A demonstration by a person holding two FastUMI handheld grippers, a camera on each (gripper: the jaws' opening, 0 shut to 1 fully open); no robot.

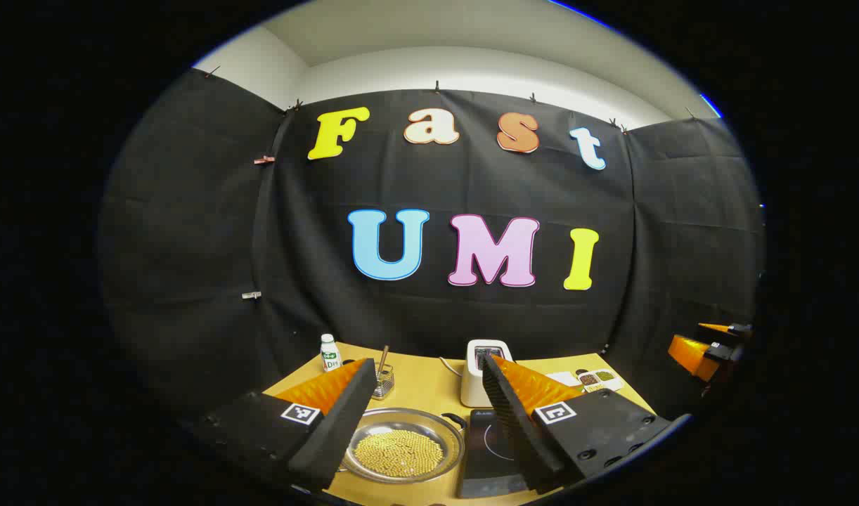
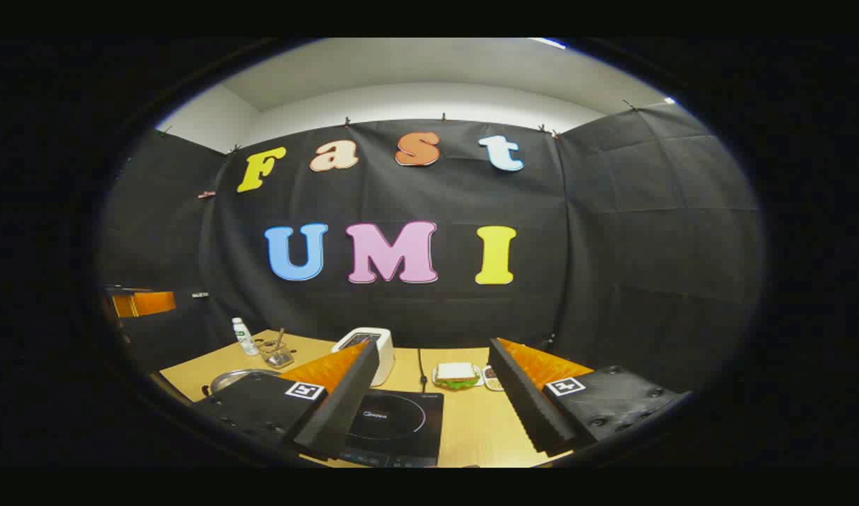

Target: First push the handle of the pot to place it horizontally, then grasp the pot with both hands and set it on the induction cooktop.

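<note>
Both grippers are hovering above the near edge of the table (image 1: 422, 383), jaws spread wide and holding nothing. Between the left gripper (image 1: 429, 429)'s fingers the pot (image 1: 401, 444) is sitting just ahead and below, a shallow steel pan with yellow beads inside. Its dark handle (image 1: 456, 420) is pointing off to the far right, toward the cooktop (image 1: 489, 450), which is lying just beside the pot on the right. The right gripper (image 2: 429, 414) is hanging over that cooktop, with the pot's rim peeking out to its left. So the left gripper is looking the nearer to the pot, and the handle probably needs swinging sideways first. Farther back a toaster (image 1: 482, 365), a small bottle (image 1: 329, 353) and a sandwich (image 2: 456, 374) are standing along the table.
</note>
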